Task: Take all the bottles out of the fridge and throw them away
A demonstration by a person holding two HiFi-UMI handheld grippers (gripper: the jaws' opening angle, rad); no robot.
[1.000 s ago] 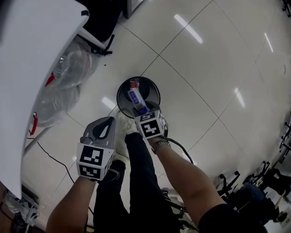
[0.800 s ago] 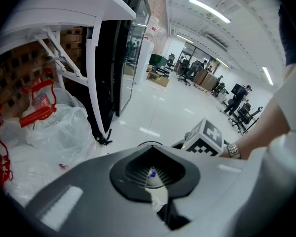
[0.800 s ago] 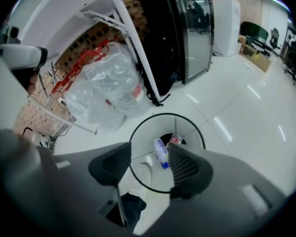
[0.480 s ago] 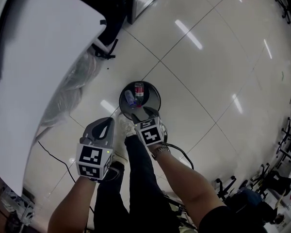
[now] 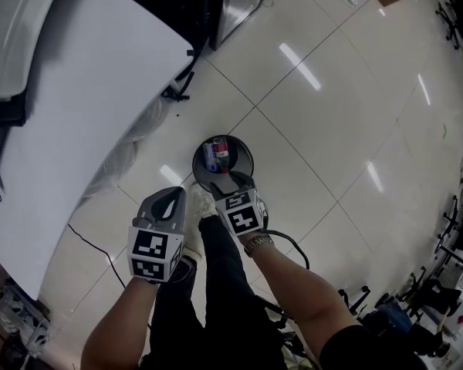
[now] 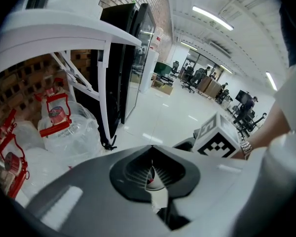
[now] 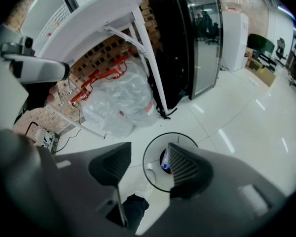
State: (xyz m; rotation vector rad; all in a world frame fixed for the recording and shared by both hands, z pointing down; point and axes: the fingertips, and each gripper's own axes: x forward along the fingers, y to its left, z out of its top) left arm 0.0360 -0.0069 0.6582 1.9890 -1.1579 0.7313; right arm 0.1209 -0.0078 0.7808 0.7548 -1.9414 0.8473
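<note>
I can see the bottles (image 5: 215, 155) lying in the round black bin (image 5: 245, 168) on the pale floor tiles, just beyond a white shoe (image 5: 203, 200). My right gripper (image 7: 148, 157) hangs above the bin's near rim, its jaws spread with nothing between them. My left gripper (image 6: 152, 149), beside it, has its jaws pressed together and empty. The white table (image 5: 77, 129) stands to the left.

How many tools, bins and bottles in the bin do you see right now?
tools: 2 (left tool, right tool)
bin: 1
bottles in it: 2
total: 5
</note>
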